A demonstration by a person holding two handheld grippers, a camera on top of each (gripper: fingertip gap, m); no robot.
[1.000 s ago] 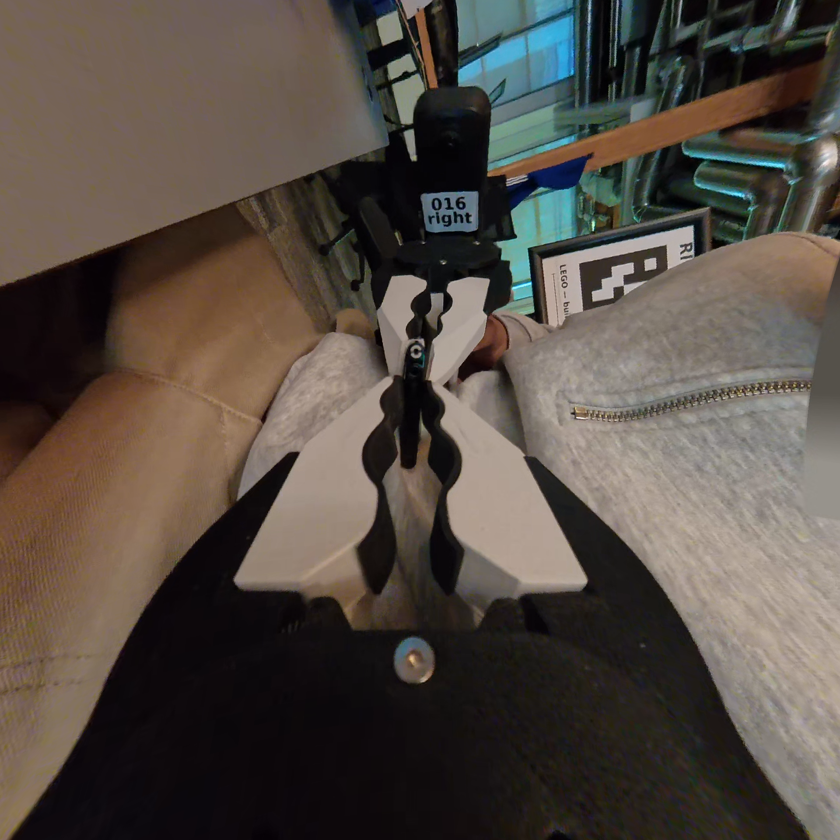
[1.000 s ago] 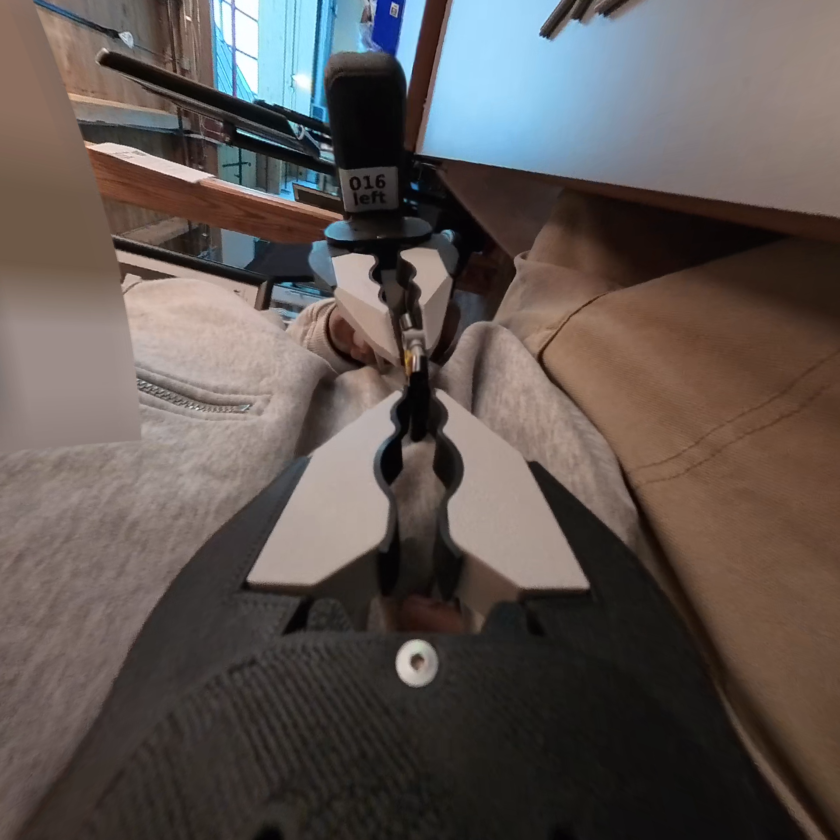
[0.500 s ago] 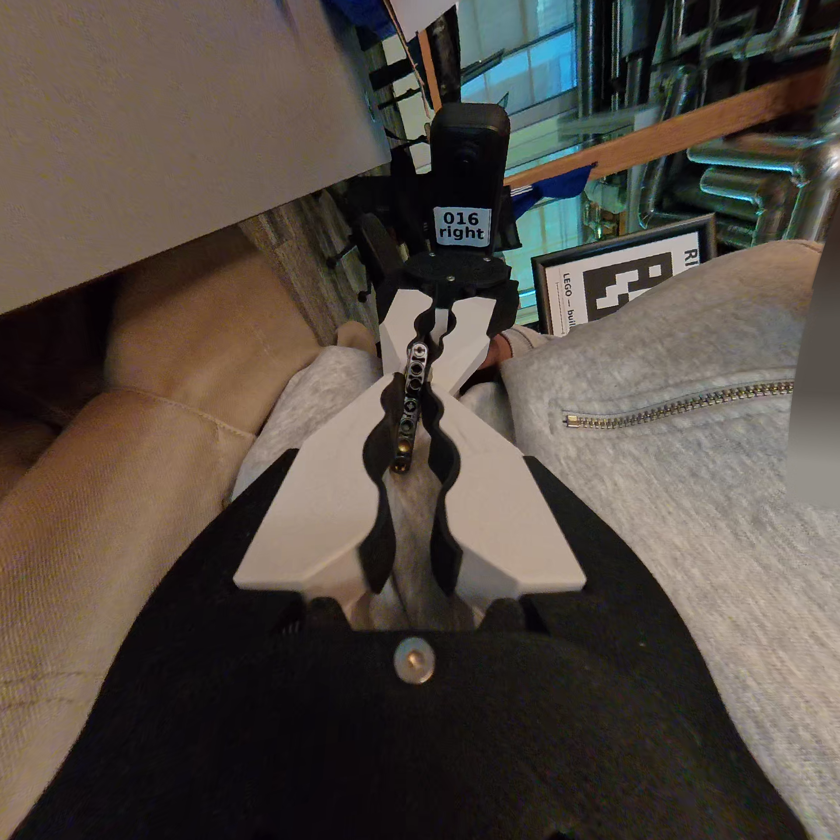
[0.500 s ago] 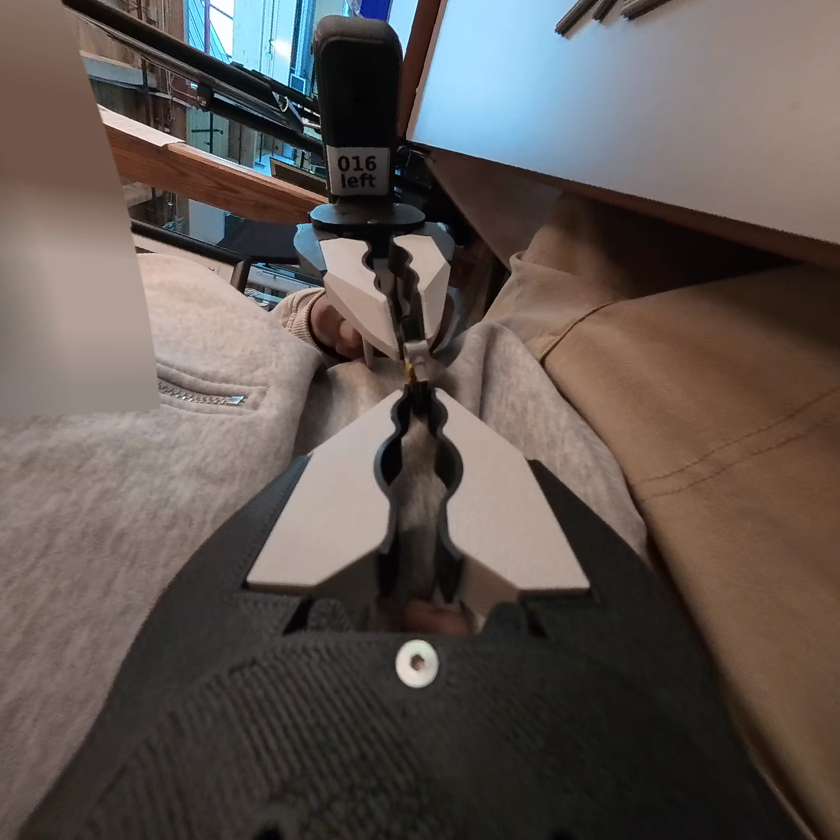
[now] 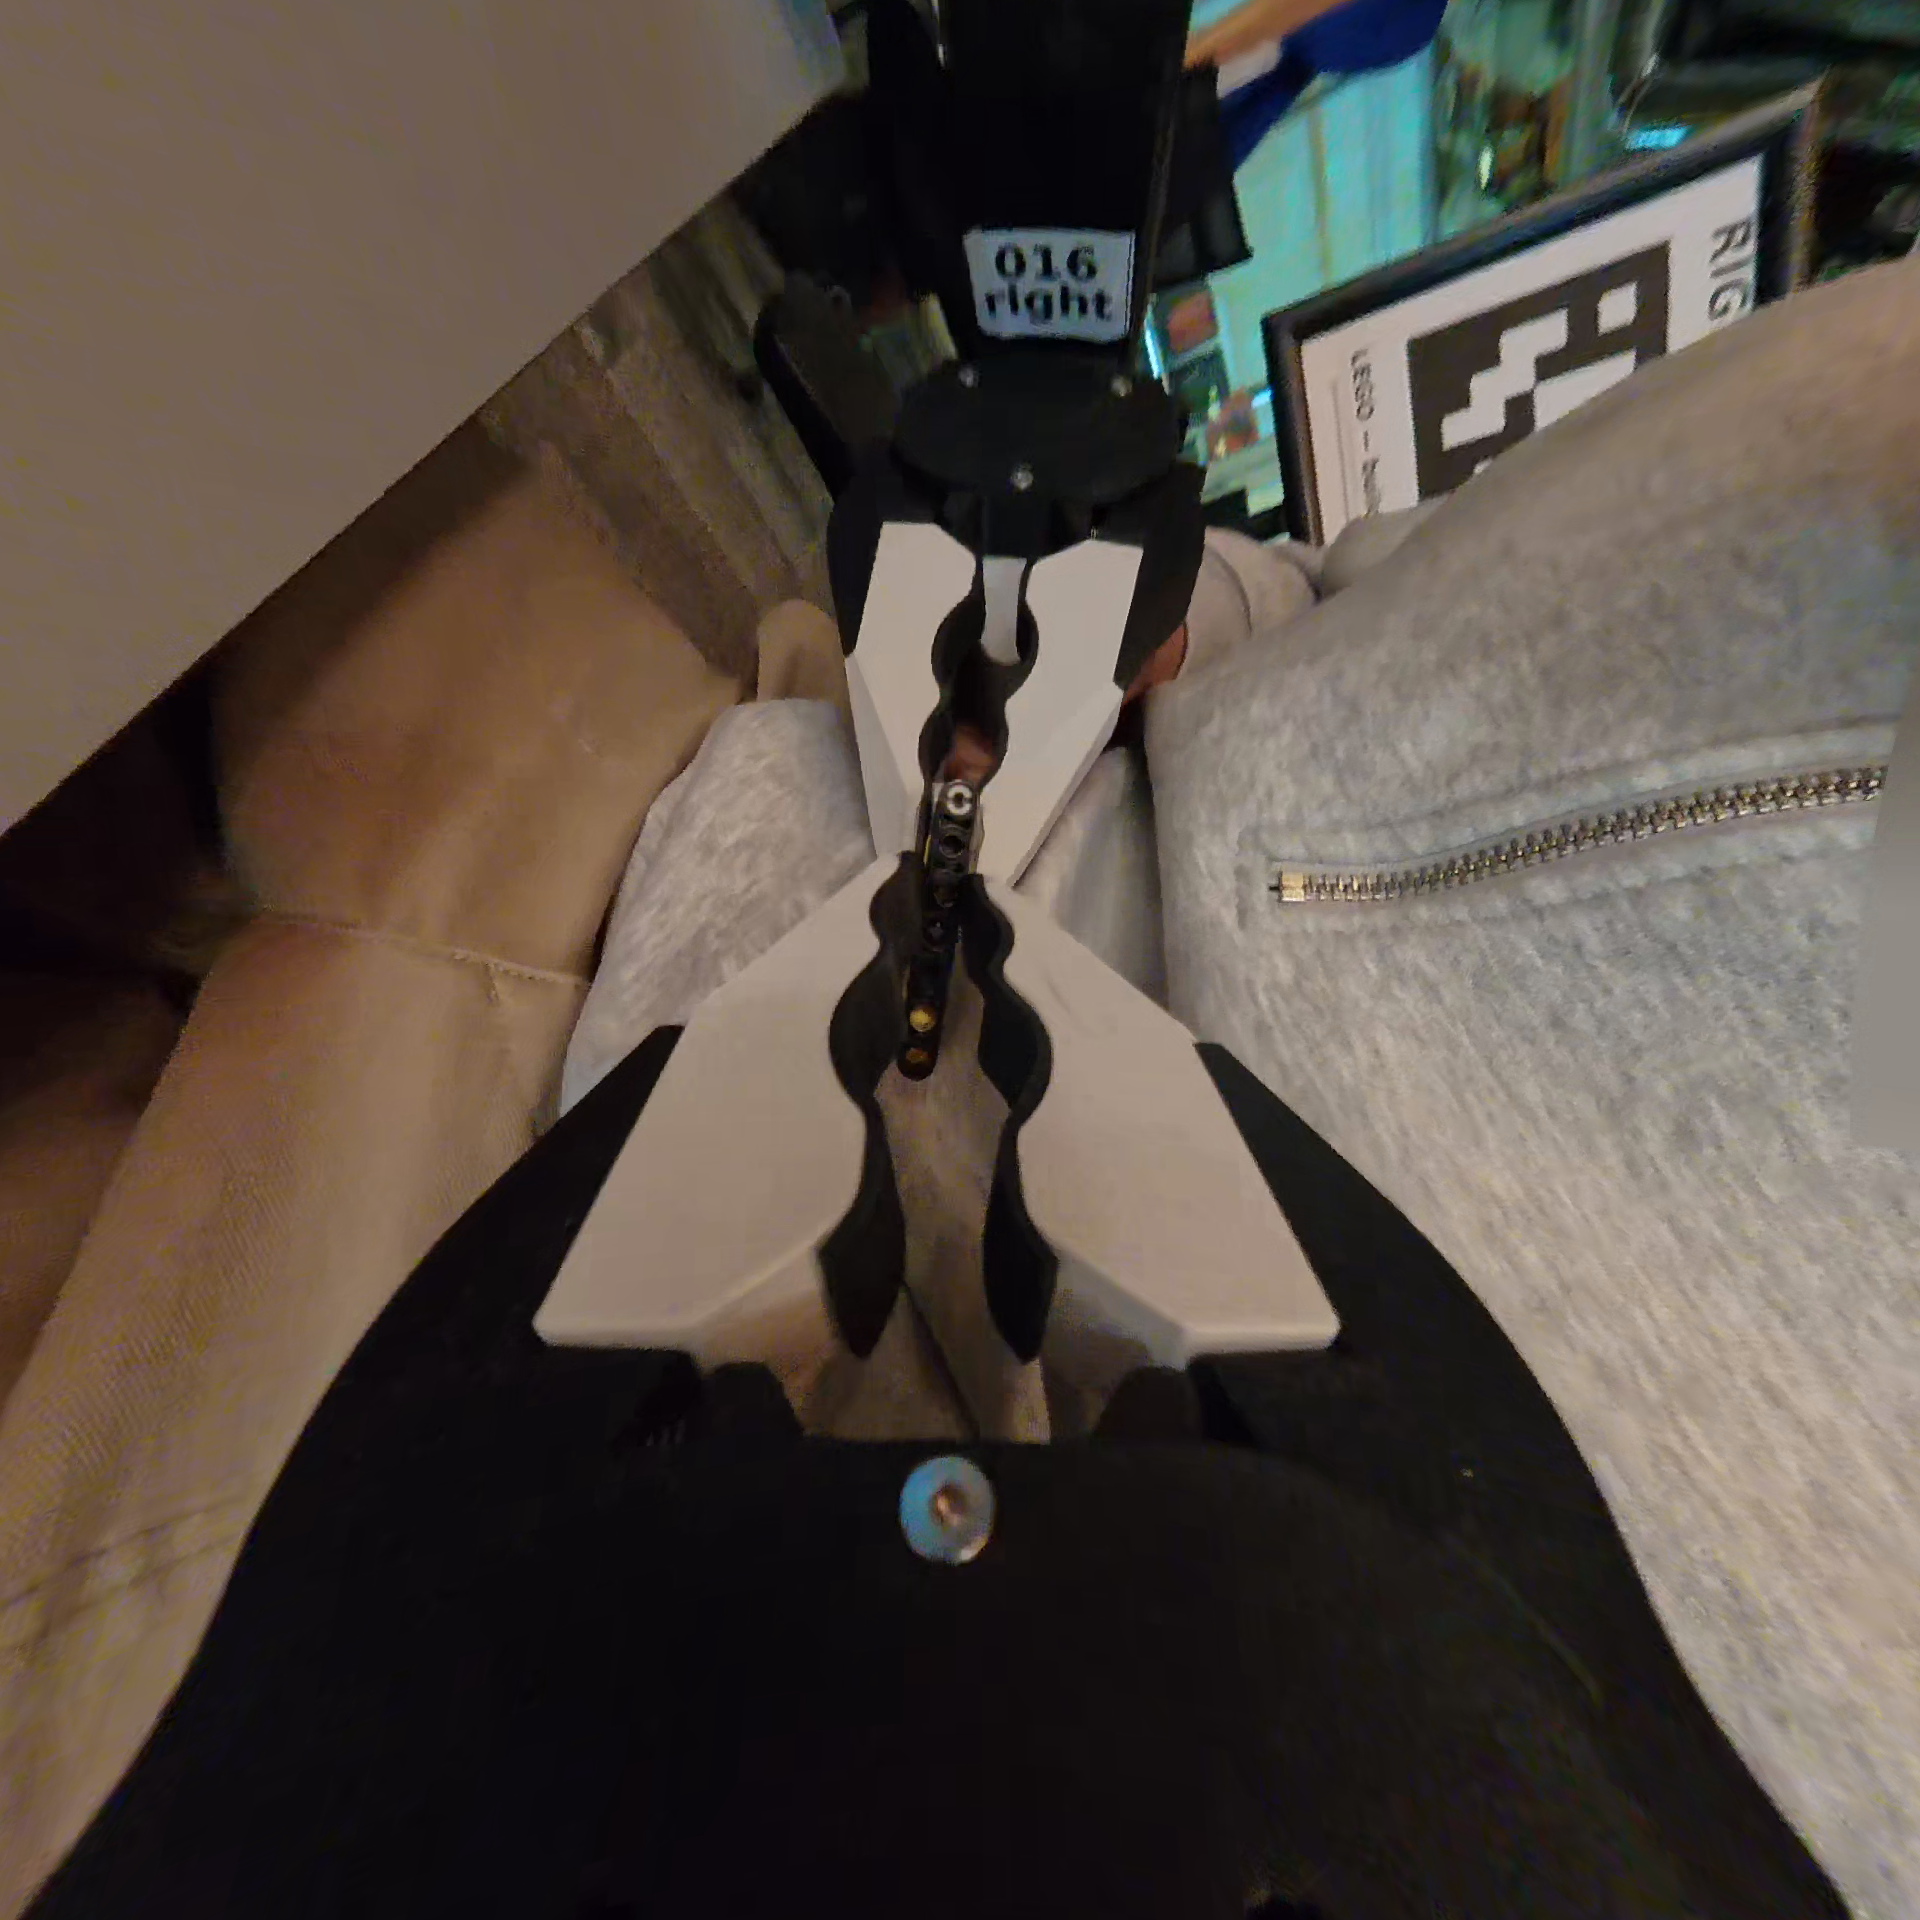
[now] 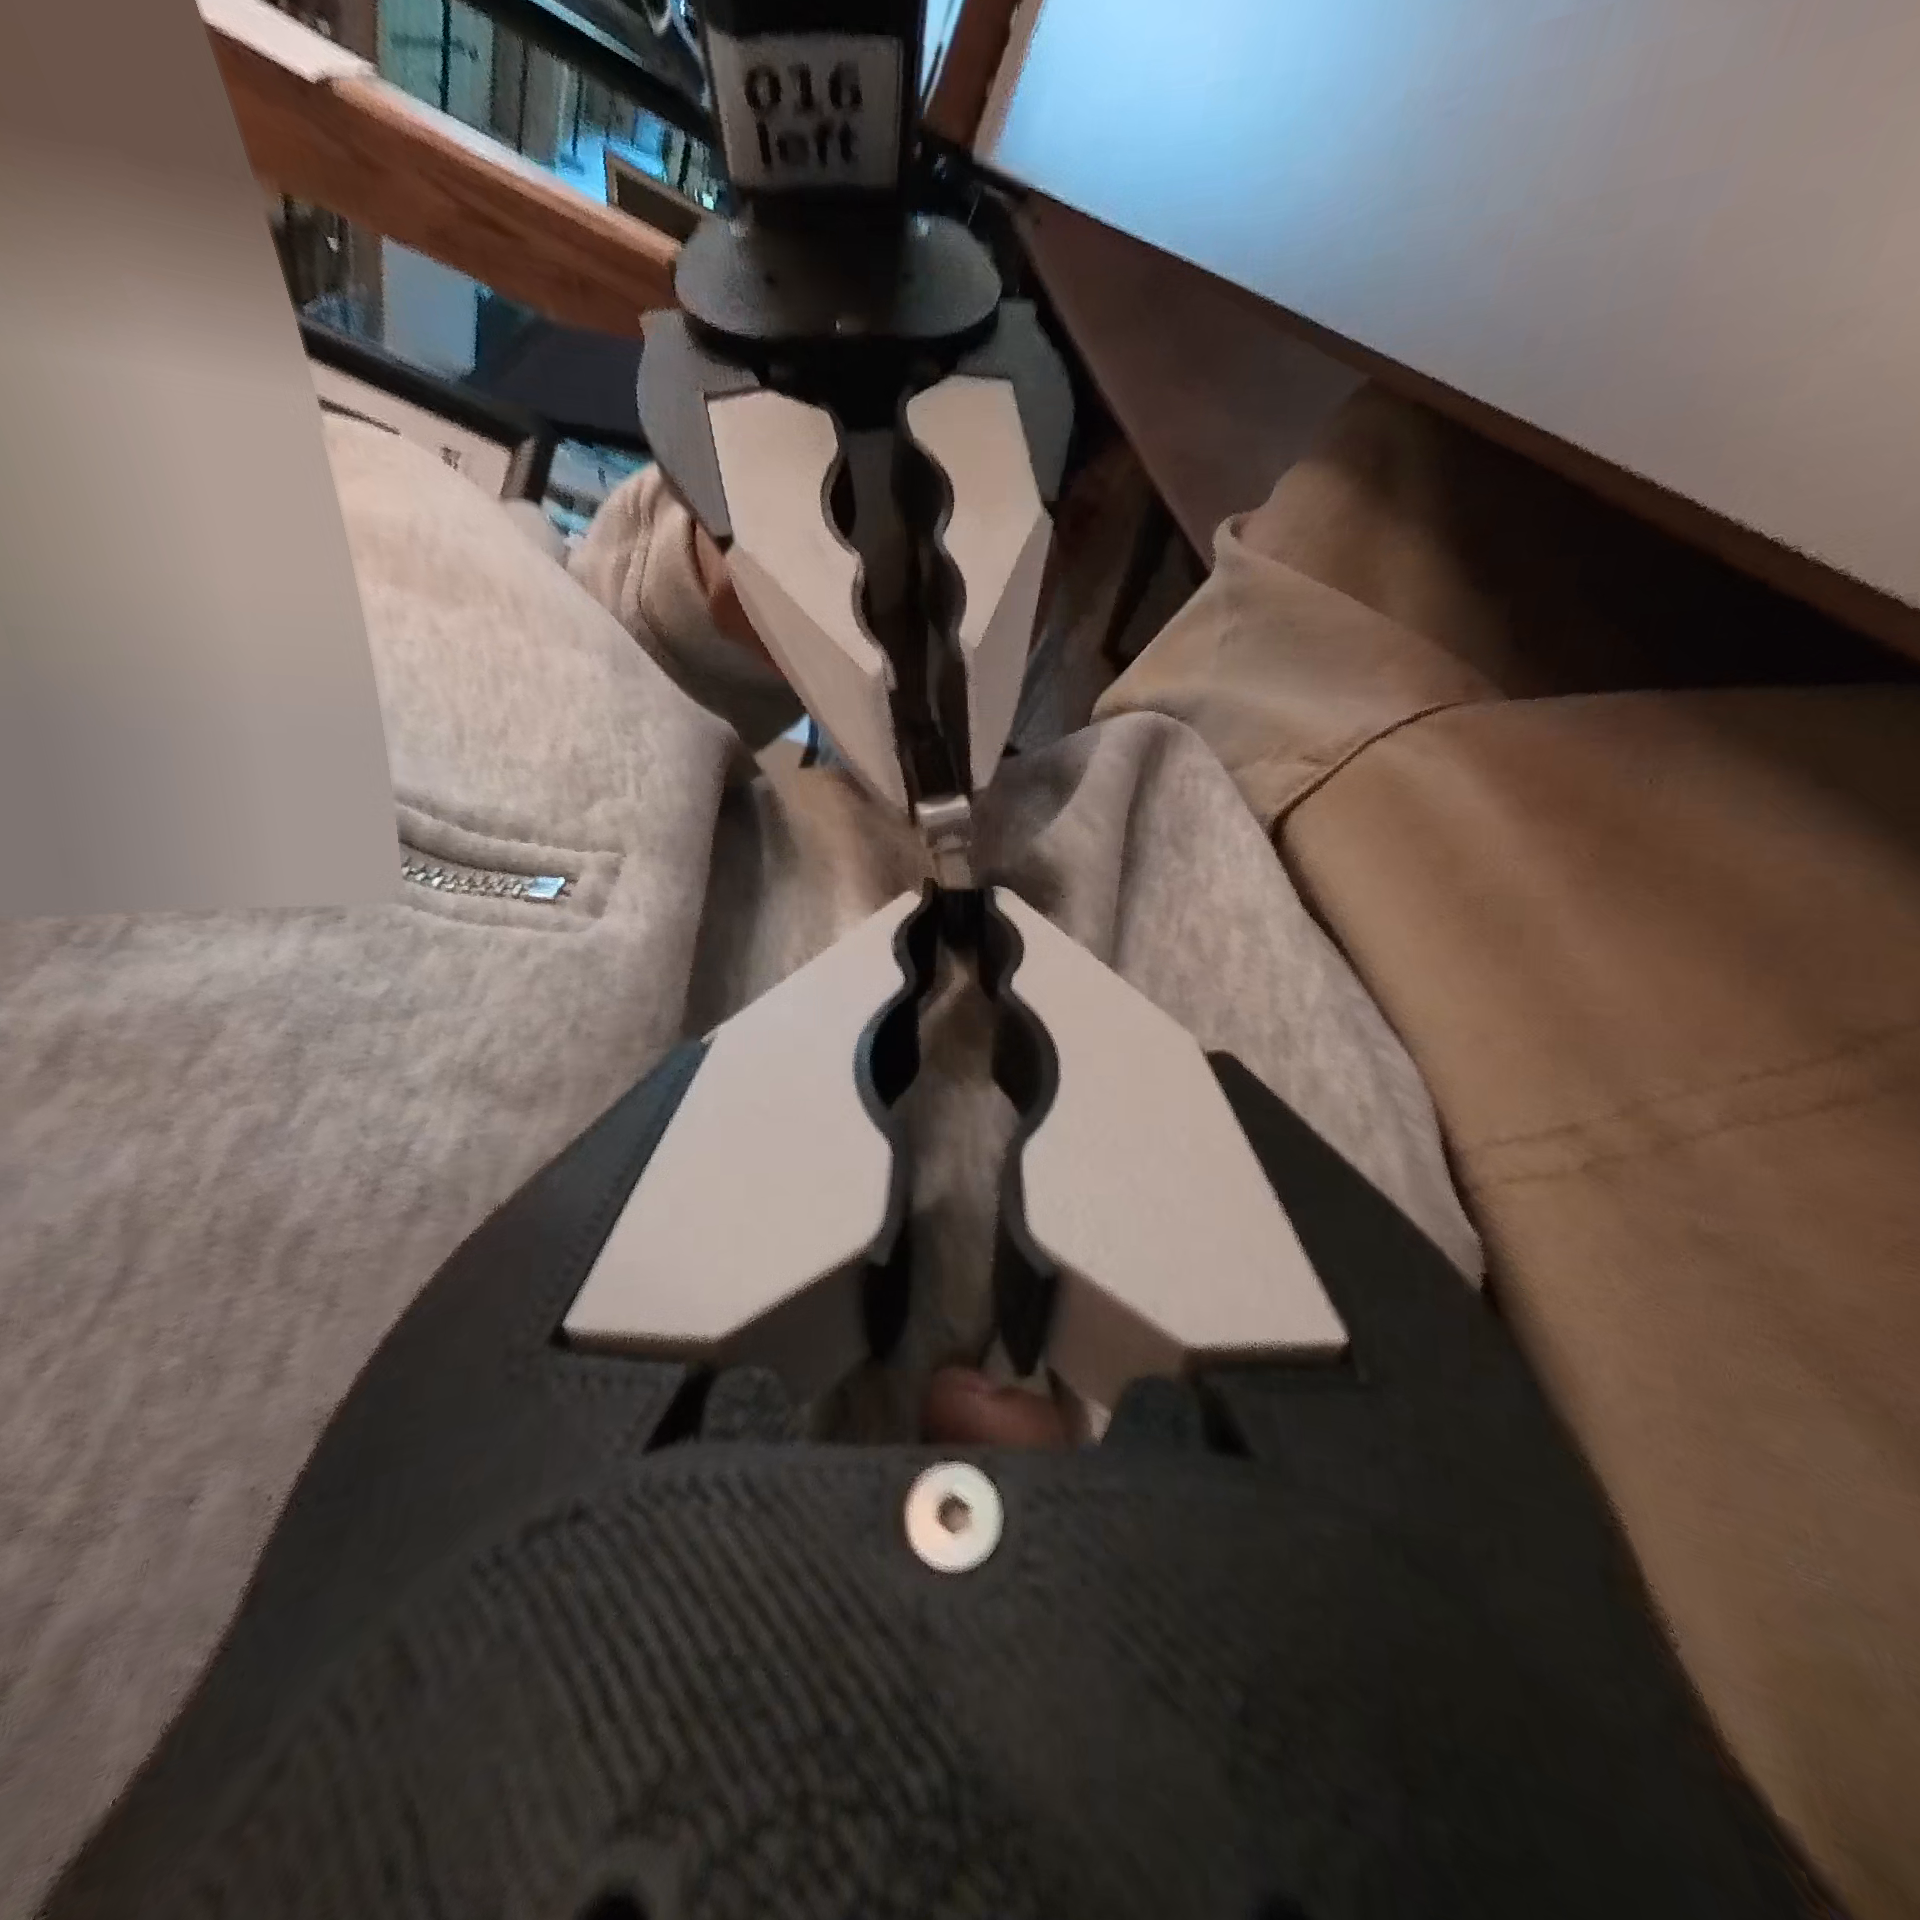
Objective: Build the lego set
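My left gripper (image 5: 935,899) is shut on a thin black Lego beam with holes (image 5: 928,977), held edge-on between its pads. My right gripper (image 6: 951,914) is shut on a small grey Lego piece (image 6: 943,826) that sticks out past its tips. The two grippers point at each other, tip to tip, above a person's lap. In the left wrist view the right gripper (image 5: 961,836) presses the grey piece (image 5: 956,802) against the beam's far end. In the right wrist view the left gripper (image 6: 932,795) holds the beam (image 6: 925,675). How far the two parts are joined is hidden.
A grey sweatshirt with a zip pocket (image 5: 1558,831) and tan trousers (image 5: 312,1039) lie right under both grippers. A white table edge (image 5: 364,156) is close above, also in the right wrist view (image 6: 1455,156). A framed marker card (image 5: 1507,343) stands behind. The grippers are tip to tip, or close to it.
The two grippers have moved closer together, so each looks bigger to the other. The grey piece now meets the beam's end. Both stay shut.
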